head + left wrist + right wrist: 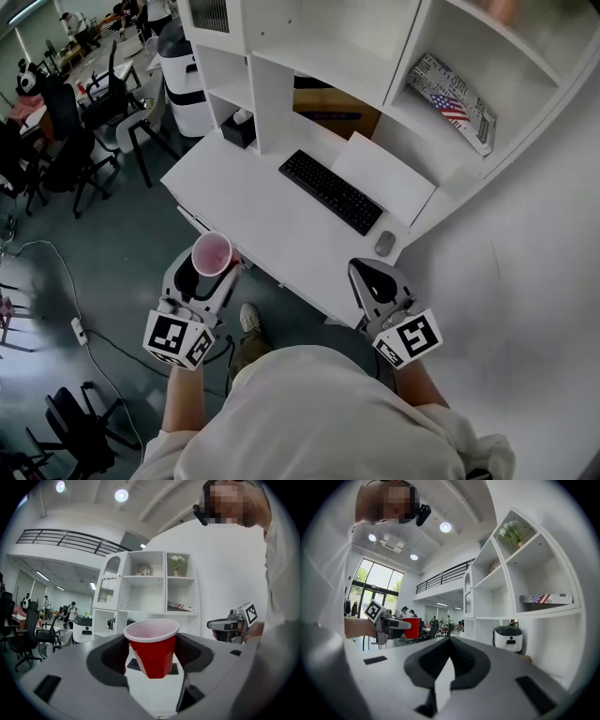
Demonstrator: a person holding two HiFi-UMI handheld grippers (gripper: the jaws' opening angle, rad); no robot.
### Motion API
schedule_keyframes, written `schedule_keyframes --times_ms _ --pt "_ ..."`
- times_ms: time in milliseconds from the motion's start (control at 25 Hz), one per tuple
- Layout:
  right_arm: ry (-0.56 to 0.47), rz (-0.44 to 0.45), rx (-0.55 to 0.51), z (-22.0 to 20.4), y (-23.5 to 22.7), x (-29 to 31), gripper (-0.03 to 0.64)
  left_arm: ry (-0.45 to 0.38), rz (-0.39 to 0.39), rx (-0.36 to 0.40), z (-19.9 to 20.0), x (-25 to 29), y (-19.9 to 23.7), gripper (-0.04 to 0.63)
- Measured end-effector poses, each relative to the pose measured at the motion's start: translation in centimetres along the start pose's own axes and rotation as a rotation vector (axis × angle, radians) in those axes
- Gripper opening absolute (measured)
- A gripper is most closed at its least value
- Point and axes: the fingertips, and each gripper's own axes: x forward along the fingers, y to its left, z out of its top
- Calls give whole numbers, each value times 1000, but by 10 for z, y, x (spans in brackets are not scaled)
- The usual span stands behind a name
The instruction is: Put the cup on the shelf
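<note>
A red plastic cup [212, 253] with a pale inside stands upright between the jaws of my left gripper [201, 277], off the front left edge of the white desk [253, 206]. In the left gripper view the cup [153, 656] fills the gap and my left gripper [152, 660] is shut on its sides. My right gripper [373, 278] hovers at the desk's front edge near the mouse, jaws shut and empty; its tips meet in the right gripper view [449, 644]. The white shelf unit [309, 52] rises behind the desk, with open compartments [143, 592].
On the desk lie a black keyboard [330, 191], a grey mouse [384, 244], a white sheet [384, 176] and a black box [239, 129]. A flag-printed box [455, 103] lies on a right shelf. Office chairs [61, 141] and a floor cable [80, 328] are at left.
</note>
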Motion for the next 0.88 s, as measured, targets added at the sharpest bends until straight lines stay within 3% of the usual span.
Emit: schedule_keyframes --times_ms 480,880 --pt "5 -80 8 15 -6 126 5 28 -100 -23 10 60 111 302" --pt "5 -208 40 22 -7 180 5 16 -264 23 44 117 156 302"
